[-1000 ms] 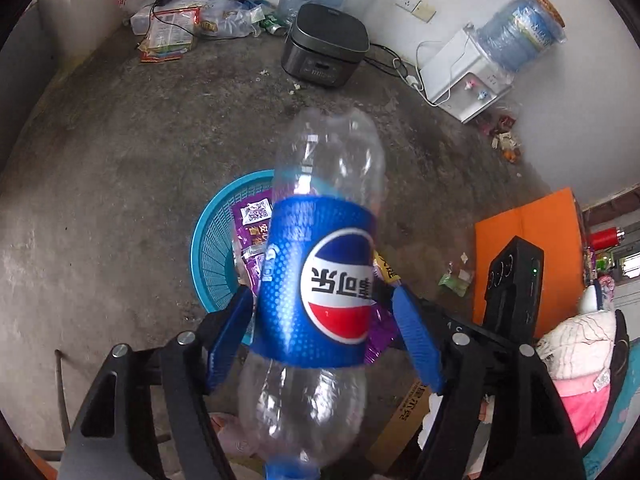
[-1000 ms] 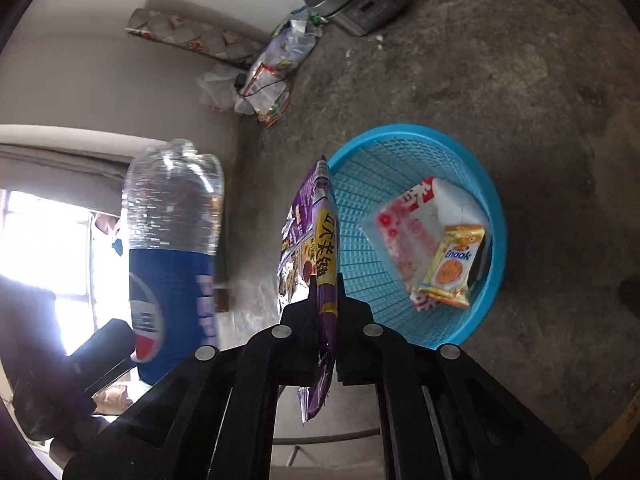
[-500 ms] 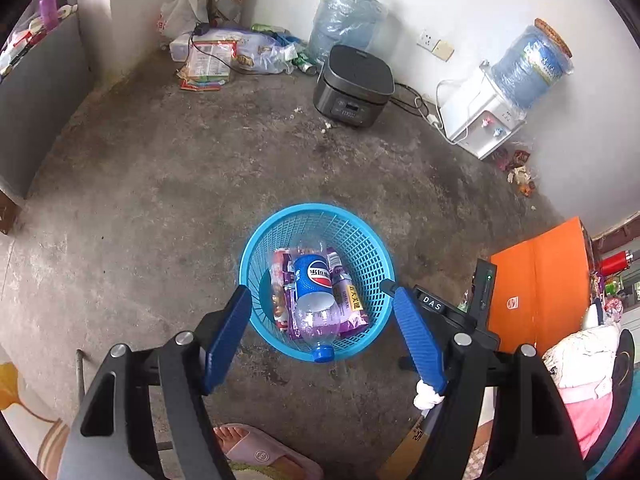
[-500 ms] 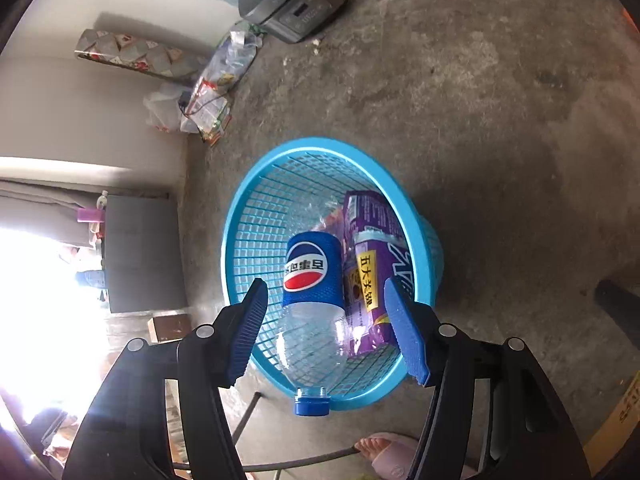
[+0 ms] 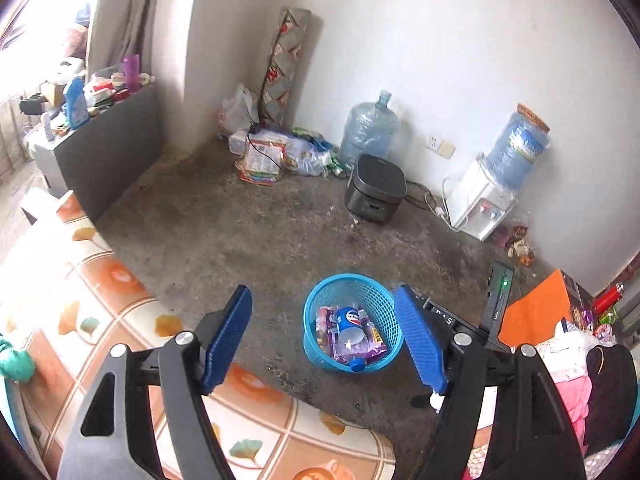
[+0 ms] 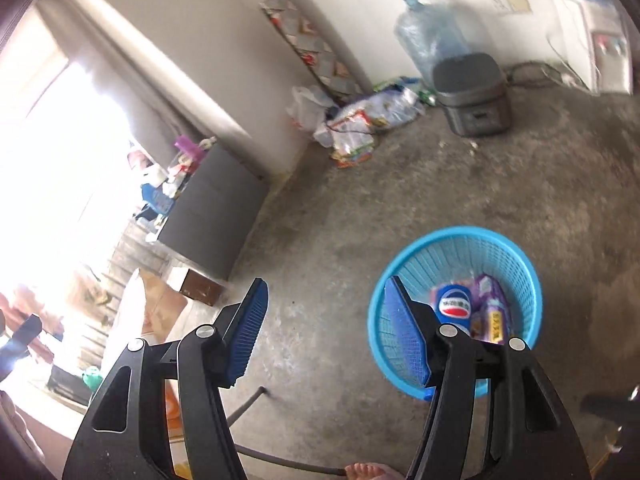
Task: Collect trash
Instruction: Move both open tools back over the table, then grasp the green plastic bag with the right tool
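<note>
One blue basket (image 5: 352,292), one cola bottle (image 5: 350,326), two water jugs (image 5: 370,130), one cooker (image 5: 376,190)

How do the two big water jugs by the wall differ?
The clear jug stands upright on the floor, neck up, beside the rice cooker. The other jug sits upside down on the white dispenser and carries a blue printed label. Both are large bluish plastic jugs against the white wall.

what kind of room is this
Probably a lived-in room in a modest home: bare concrete floor, a water dispenser and rice cooker by the wall, and a blue trash basket.
</note>
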A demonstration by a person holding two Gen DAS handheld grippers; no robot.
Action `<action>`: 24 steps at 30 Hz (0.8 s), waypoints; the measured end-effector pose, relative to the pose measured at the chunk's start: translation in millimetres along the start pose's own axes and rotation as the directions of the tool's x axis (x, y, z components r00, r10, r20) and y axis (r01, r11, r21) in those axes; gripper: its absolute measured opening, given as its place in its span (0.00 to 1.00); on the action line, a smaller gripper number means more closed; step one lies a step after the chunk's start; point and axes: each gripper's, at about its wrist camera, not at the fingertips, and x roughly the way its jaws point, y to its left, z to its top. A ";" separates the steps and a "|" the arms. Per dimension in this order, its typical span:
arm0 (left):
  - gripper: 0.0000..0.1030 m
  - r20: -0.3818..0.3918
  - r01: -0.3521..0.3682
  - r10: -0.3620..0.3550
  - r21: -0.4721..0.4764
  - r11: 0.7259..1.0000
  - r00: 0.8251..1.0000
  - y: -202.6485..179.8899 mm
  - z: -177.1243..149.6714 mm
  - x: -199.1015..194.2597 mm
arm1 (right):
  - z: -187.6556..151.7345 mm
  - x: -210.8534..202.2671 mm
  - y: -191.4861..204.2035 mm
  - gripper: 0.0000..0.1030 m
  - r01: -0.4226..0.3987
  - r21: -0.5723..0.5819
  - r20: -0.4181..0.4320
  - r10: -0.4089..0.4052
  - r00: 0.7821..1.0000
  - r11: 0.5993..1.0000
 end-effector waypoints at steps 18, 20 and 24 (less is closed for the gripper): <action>0.69 0.275 -0.281 0.422 -0.432 0.857 0.864 141.4 -133.2 -255.4 | -54.8 -46.5 197.7 0.77 -0.301 -0.513 -0.078 0.305 0.949 0.804; 0.69 0.283 -0.284 0.454 -0.483 0.828 0.845 149.1 -149.7 -273.4 | -60.1 -48.1 210.5 0.77 -0.329 -0.524 -0.112 0.320 0.941 0.785; 0.69 0.292 -0.285 0.505 -0.556 0.781 0.812 155.3 -182.4 -300.3 | -67.6 -48.4 229.6 0.77 -0.378 -0.519 -0.150 0.353 0.923 0.767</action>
